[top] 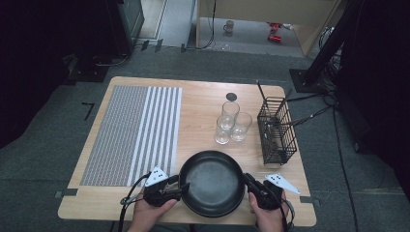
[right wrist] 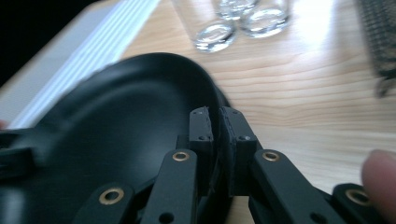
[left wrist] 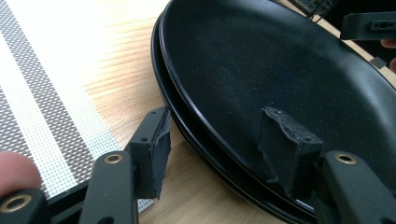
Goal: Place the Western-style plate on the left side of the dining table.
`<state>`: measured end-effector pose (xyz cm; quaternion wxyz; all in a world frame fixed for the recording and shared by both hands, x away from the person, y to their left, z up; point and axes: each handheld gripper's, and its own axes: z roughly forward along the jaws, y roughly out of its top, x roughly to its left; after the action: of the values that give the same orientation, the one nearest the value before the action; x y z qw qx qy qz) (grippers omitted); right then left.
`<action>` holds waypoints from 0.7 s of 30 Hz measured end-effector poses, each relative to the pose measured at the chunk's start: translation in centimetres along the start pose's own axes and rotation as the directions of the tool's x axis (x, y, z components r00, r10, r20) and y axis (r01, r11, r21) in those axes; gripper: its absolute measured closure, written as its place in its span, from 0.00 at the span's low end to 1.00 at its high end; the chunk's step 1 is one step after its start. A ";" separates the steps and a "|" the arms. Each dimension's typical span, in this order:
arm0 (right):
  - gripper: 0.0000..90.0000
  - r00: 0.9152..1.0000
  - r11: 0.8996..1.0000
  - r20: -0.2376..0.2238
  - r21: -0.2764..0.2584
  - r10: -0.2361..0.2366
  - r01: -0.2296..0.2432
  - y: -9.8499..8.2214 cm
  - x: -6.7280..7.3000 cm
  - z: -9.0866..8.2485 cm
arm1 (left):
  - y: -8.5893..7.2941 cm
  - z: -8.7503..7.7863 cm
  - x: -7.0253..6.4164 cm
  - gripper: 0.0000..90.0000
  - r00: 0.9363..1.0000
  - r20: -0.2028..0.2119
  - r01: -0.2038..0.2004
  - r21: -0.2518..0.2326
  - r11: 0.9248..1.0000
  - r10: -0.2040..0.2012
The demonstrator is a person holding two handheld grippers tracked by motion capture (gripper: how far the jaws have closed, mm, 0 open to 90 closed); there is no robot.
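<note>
Two stacked black plates (top: 212,186) lie near the table's front edge, the upper one (left wrist: 261,60) slightly offset on the lower one (left wrist: 161,84). My left gripper (top: 183,186) straddles their left rim with its jaws apart (left wrist: 219,144). One pad (left wrist: 285,140) rests inside the upper plate and the other (left wrist: 156,149) hangs outside over the wood, so it is open. My right gripper (top: 246,180) is at the right rim. Its jaws (right wrist: 215,123) are pinched together on the edge of the plate (right wrist: 121,121).
A striped woven placemat (top: 130,135) covers the table's left half. Three clear glasses (top: 232,123) stand behind the plates, with a black wire basket (top: 276,130) to their right. A small dark disc (top: 231,96) lies near the far edge.
</note>
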<state>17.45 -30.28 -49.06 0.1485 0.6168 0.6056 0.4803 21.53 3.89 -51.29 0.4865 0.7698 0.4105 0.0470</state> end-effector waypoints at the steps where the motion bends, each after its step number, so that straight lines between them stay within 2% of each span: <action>1: 0.93 0.999 1.000 -0.038 0.010 0.023 -0.023 0.0 0.0 0.1 | -0.1 0.0 0.0 0.49 1.000 0.002 0.001 -0.004 1.000 -0.001; 2: 0.93 0.998 0.999 -0.058 0.017 0.036 -0.035 -0.1 0.1 0.3 | -0.1 0.0 0.0 0.50 1.000 0.002 0.001 -0.005 1.000 -0.001; 5: 0.92 1.000 1.000 -0.016 -0.014 0.019 -0.020 -0.6 0.6 0.6 | -0.1 0.0 0.0 0.50 1.000 0.000 -0.002 -0.011 1.000 0.002; 6: 0.92 1.000 1.000 -0.016 -0.014 0.019 -0.020 -0.6 0.6 0.6 | -0.1 0.0 0.0 0.50 1.000 0.000 -0.002 -0.011 1.000 0.002; 8: 0.91 1.000 0.999 0.027 -0.049 0.011 -0.010 -0.6 0.7 0.5 | -0.2 -0.1 0.0 0.50 1.000 -0.001 0.000 -0.017 1.000 0.000; 11: 0.91 0.997 0.998 0.077 -0.060 0.018 -0.013 -0.5 0.3 0.2 | -0.2 -0.1 0.0 0.50 1.000 0.000 0.000 -0.017 1.000 0.000; 12: 0.91 0.997 0.998 0.079 -0.058 0.024 -0.020 -0.5 0.2 0.2 | -0.2 -0.1 0.0 0.50 1.000 0.001 0.001 -0.017 1.000 -0.001; 13: 0.91 0.997 0.998 0.064 -0.053 0.041 -0.038 -0.4 0.0 0.2 | -0.2 -0.1 0.1 0.50 1.000 0.001 0.002 -0.017 1.000 -0.002; 14: 0.90 0.998 0.997 0.031 -0.043 0.060 -0.058 -0.4 -0.1 0.2 | -0.2 -0.1 0.1 0.50 1.000 0.002 0.003 -0.016 1.000 -0.002; 15: 0.91 0.997 0.997 0.022 -0.040 0.074 -0.073 -0.4 -0.2 0.3 | -0.1 -0.1 0.1 0.50 1.000 0.006 0.005 -0.014 1.000 -0.005; 21: 0.91 0.994 0.994 -0.002 -0.024 0.109 -0.109 -0.6 -0.6 0.4 | -0.1 0.0 0.4 0.51 0.999 0.031 0.021 0.003 1.000 -0.021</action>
<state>17.57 -30.50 -49.95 0.1291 0.6471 0.5652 0.4951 21.72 4.19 -51.44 0.4921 0.7669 0.4109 0.0293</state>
